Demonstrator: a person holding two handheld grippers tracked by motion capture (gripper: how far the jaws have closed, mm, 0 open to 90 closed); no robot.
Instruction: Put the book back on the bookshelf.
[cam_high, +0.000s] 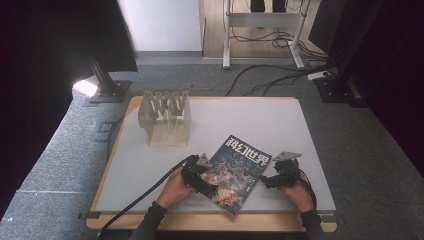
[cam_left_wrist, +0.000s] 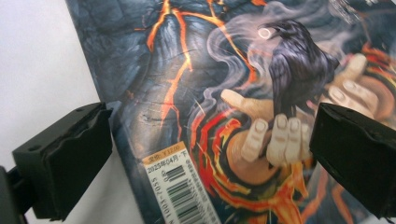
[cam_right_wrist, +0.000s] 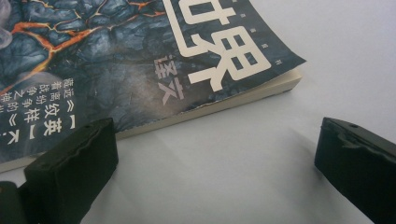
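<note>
Your magazine (cam_high: 237, 169) lies flat and closed at the near middle of the table (cam_high: 300, 130), nothing lifted yet. Your left gripper (cam_high: 200, 176) spreads its jaws wide over the cover's left edge, grasping nothing. Your right gripper (cam_high: 276, 176) waits just beside the right edge, jaws wide too. The wooden rack (cam_high: 165, 117) stands far left, empty; the pickup is all ahead.

Toward the far left of your white table (cam_high: 280, 125) a pale wooden slotted rack (cam_high: 165, 118) stood upright, well apart from your work. Beyond the table, grey carpet (cam_high: 60, 150) spread out, black cables (cam_high: 270, 80) trailed over it, a white desk frame (cam_high: 262, 22) stood behind, and a dark stand base (cam_high: 107, 91) sat left.
</note>
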